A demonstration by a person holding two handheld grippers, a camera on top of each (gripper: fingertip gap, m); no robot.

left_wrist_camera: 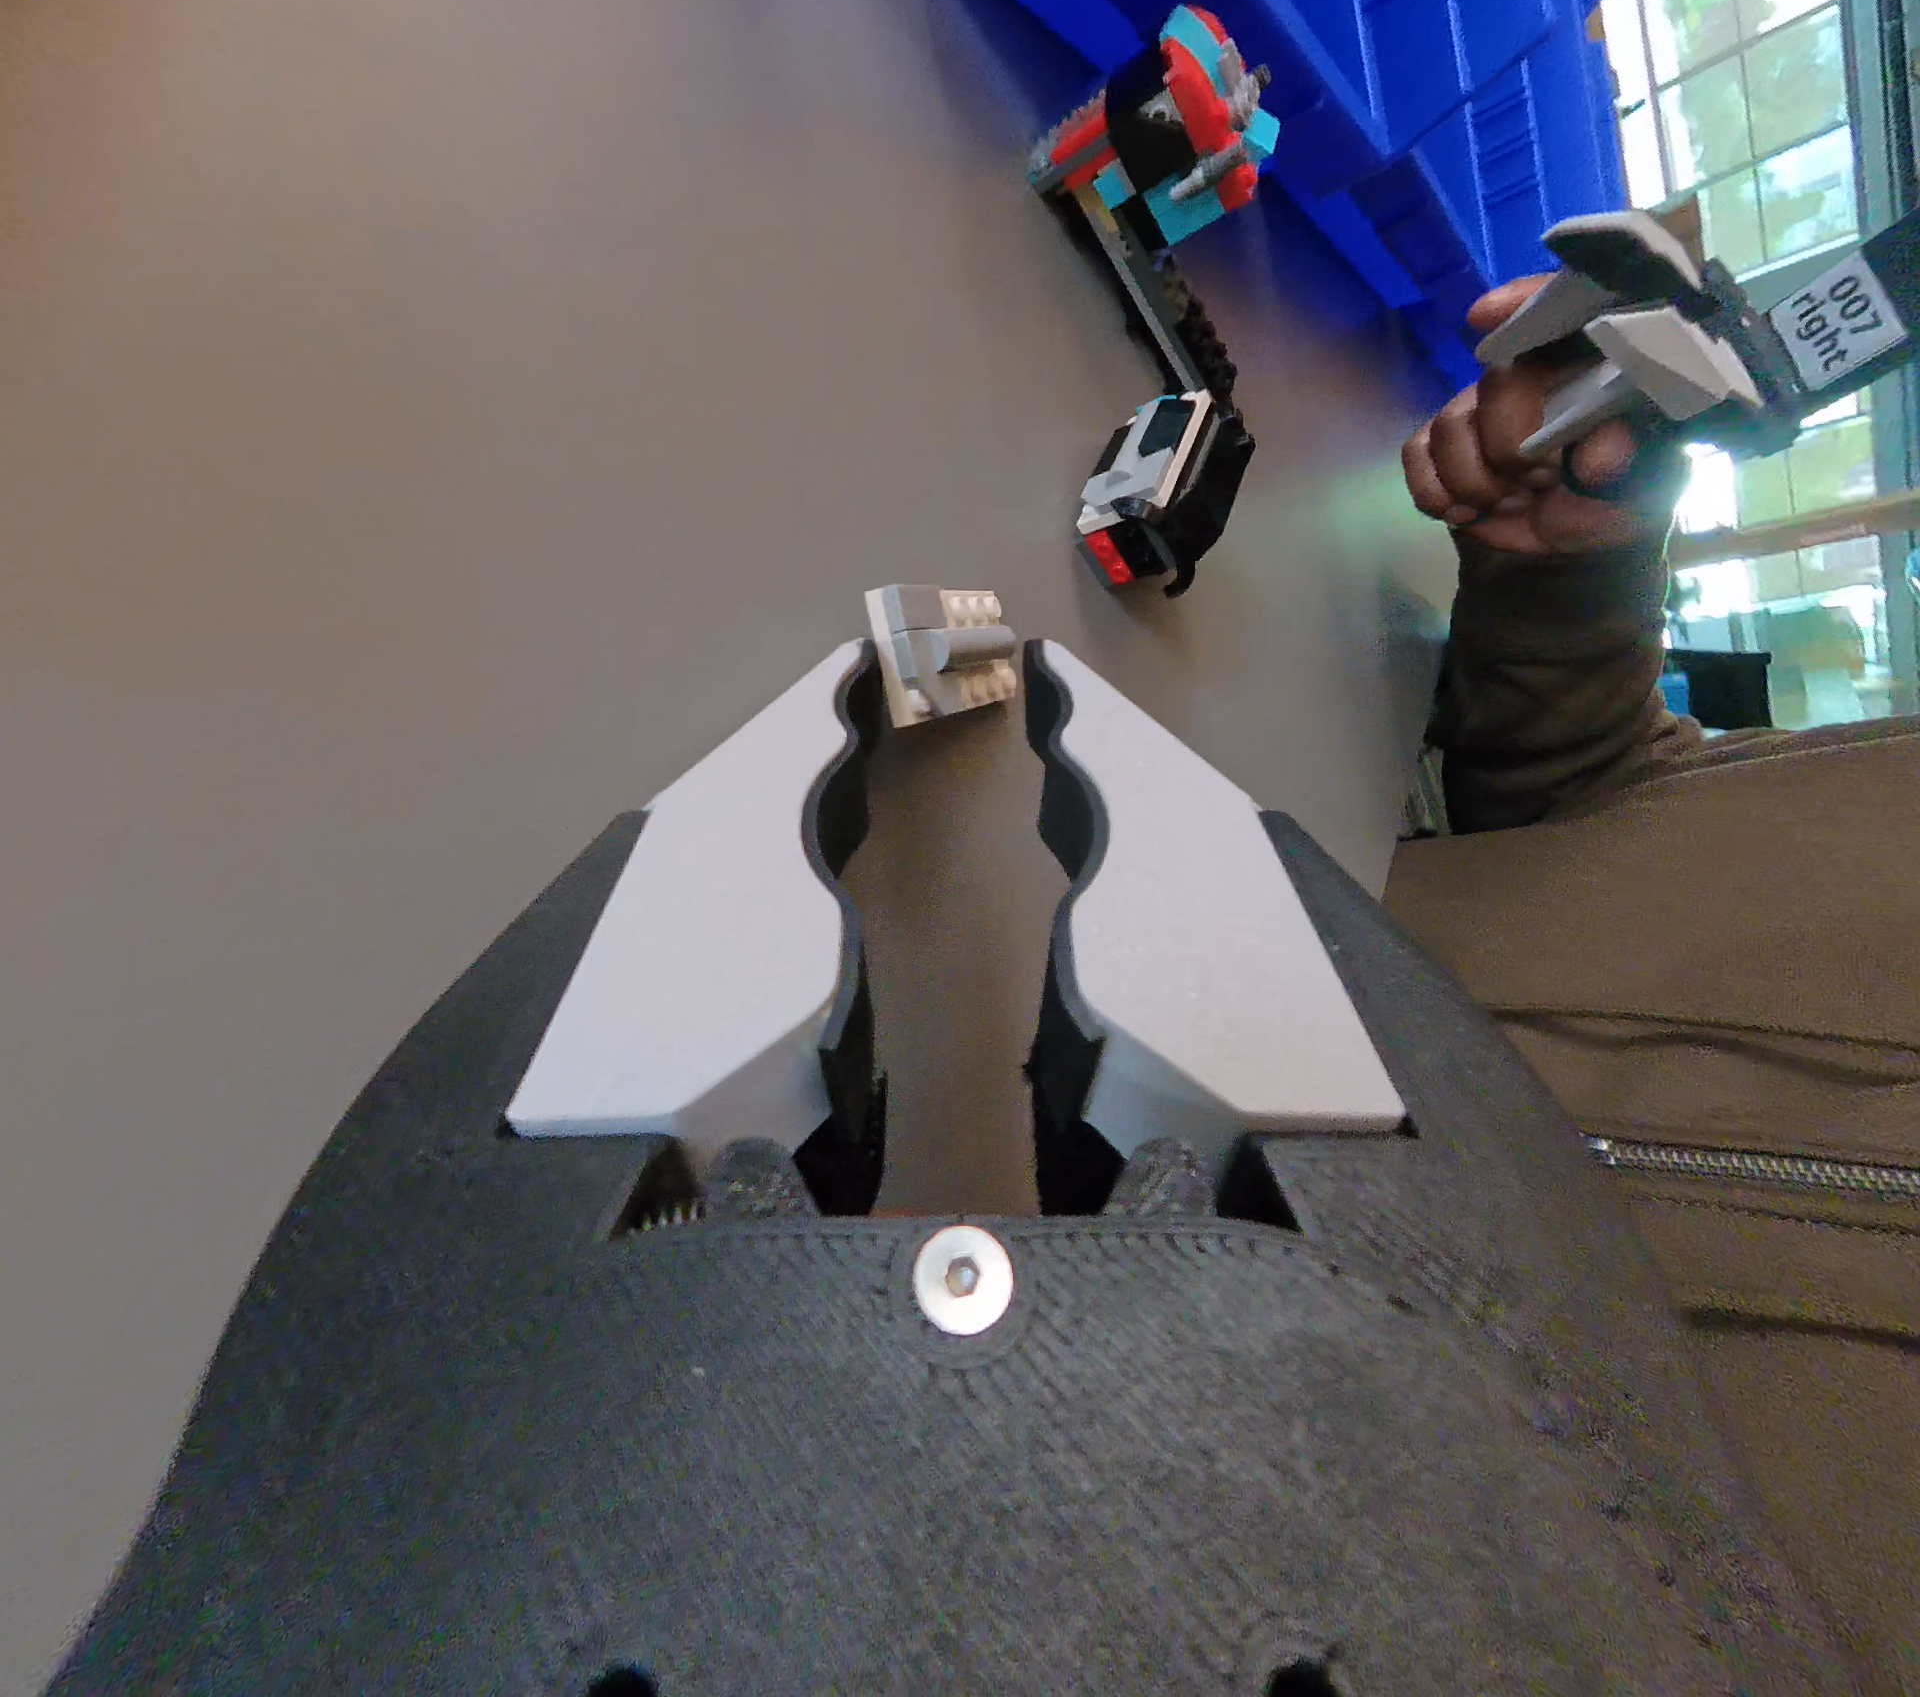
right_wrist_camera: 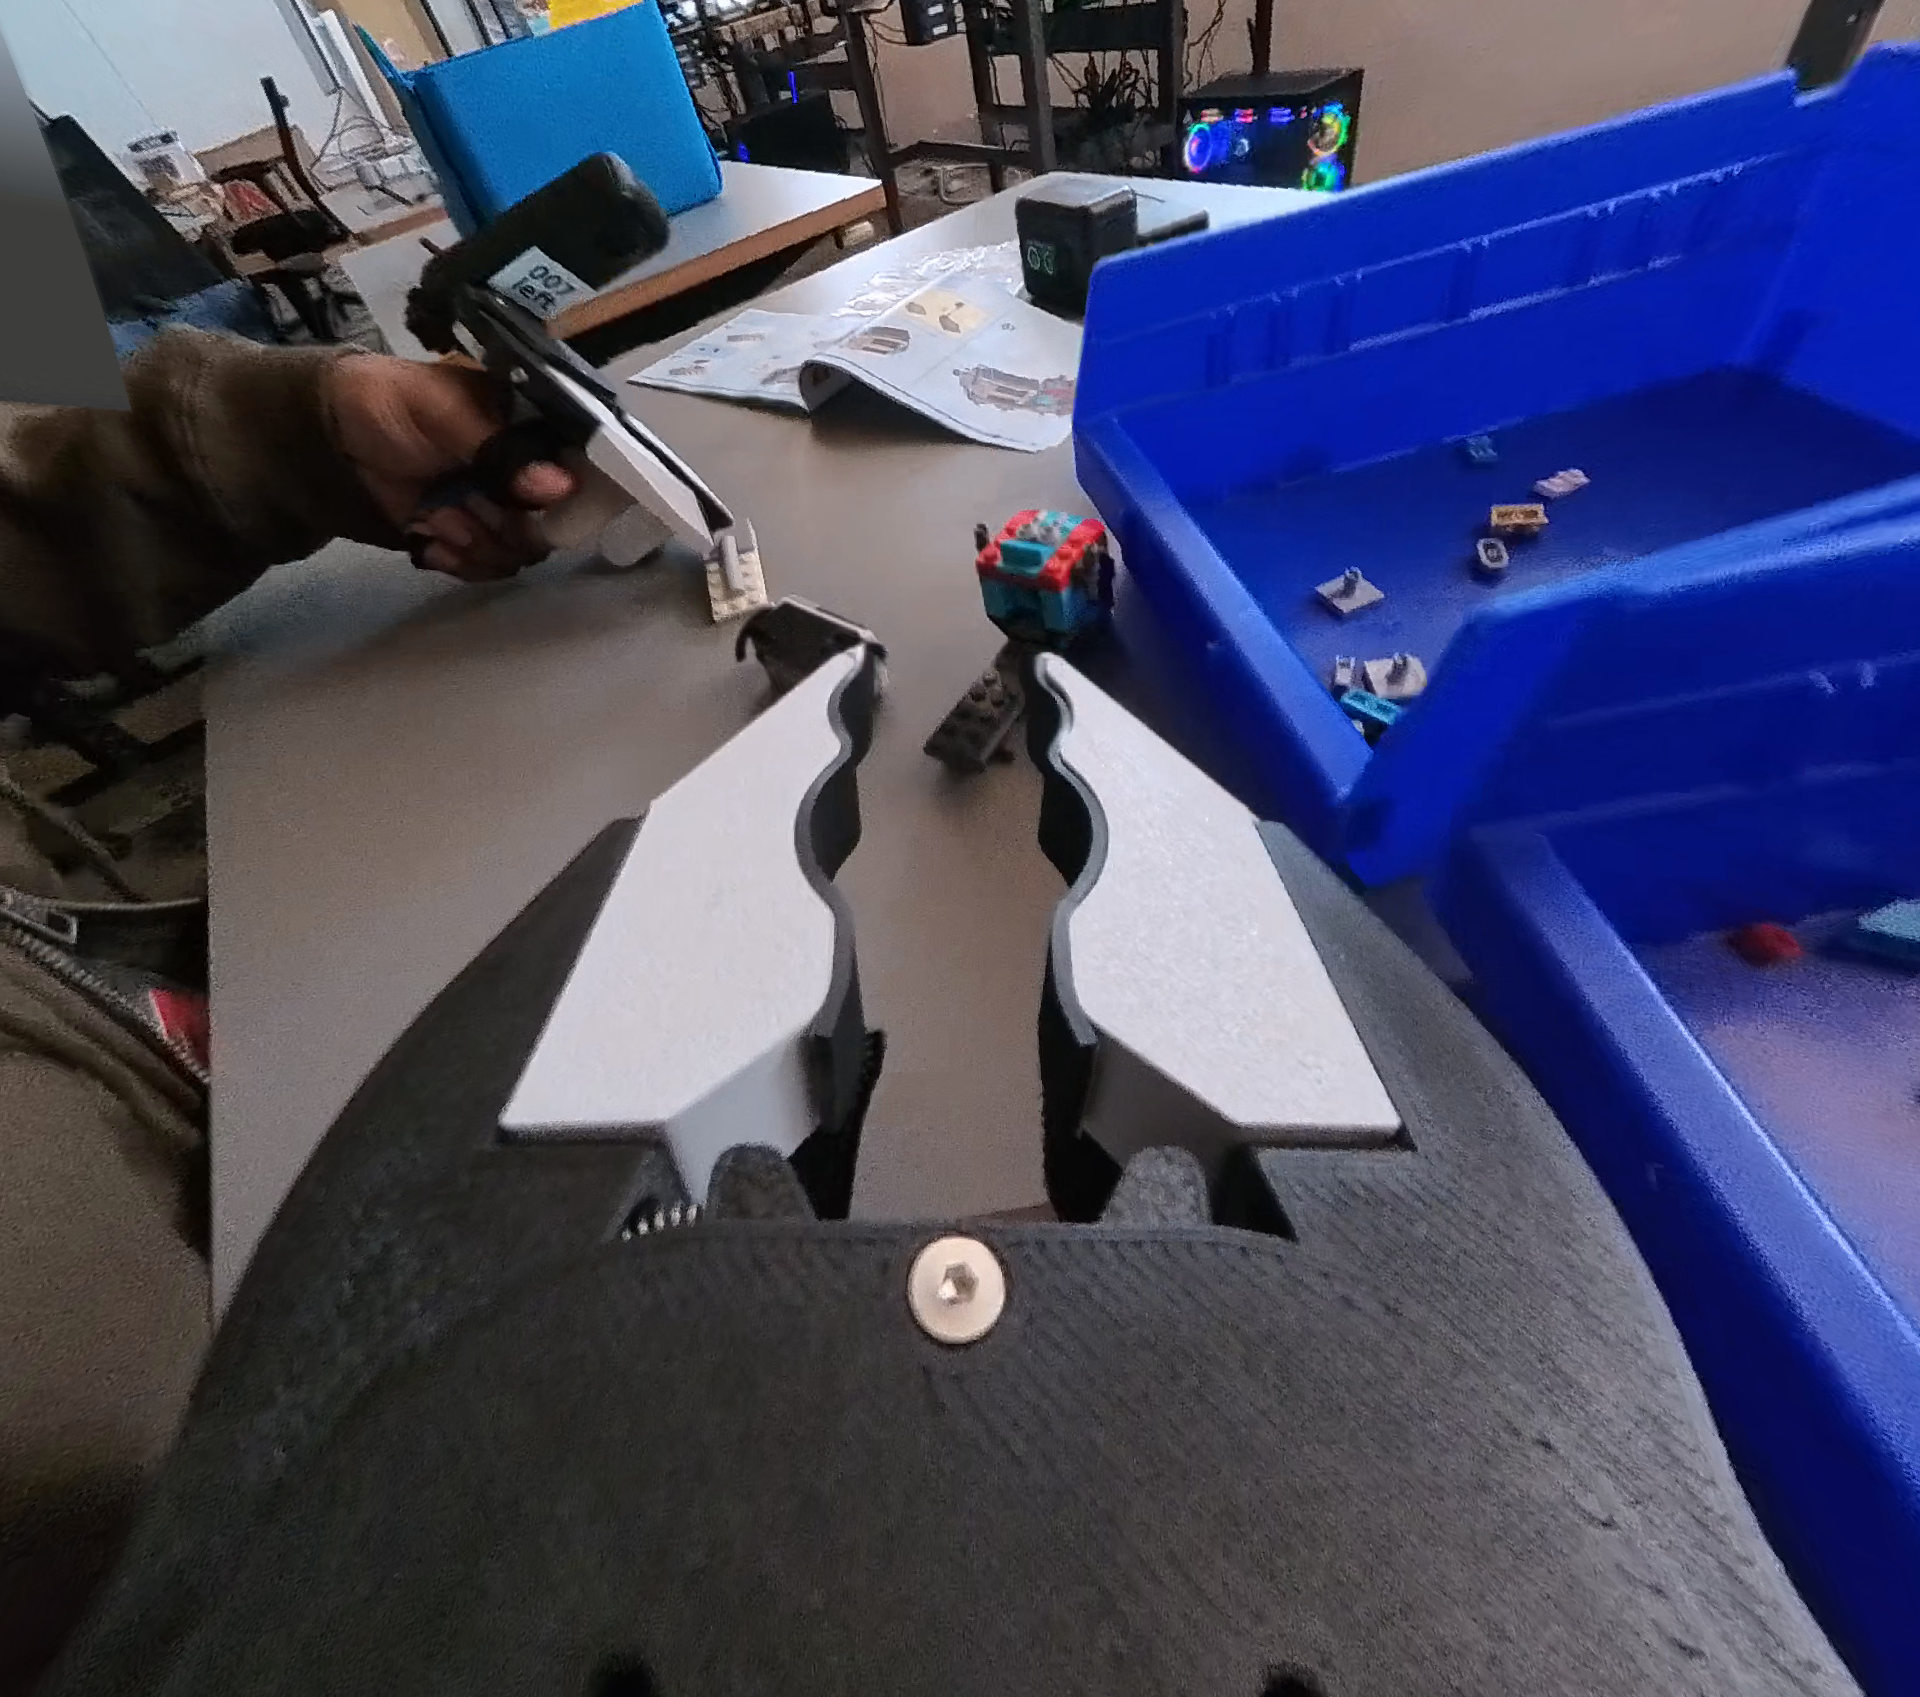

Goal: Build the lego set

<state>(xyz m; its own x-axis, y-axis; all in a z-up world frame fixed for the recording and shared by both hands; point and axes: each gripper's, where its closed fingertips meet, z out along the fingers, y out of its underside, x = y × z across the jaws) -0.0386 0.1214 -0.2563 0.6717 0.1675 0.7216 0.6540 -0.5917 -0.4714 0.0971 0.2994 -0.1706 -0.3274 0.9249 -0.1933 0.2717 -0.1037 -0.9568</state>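
A small grey brick piece (left_wrist_camera: 940, 658) is left lying on the counter (left_wrist_camera: 416, 400) between the parted left claw (left_wrist_camera: 945, 660). The right claw (right_wrist_camera: 951, 681) is held apart, gripping nothing, above a black brick model (right_wrist_camera: 977, 717).

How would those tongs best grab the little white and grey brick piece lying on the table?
Probably by the two long edges of its white plate, coming from above. They are flat and parallel, while the grey cylinder on top is round and could slip. The left tongs already stand open around it.
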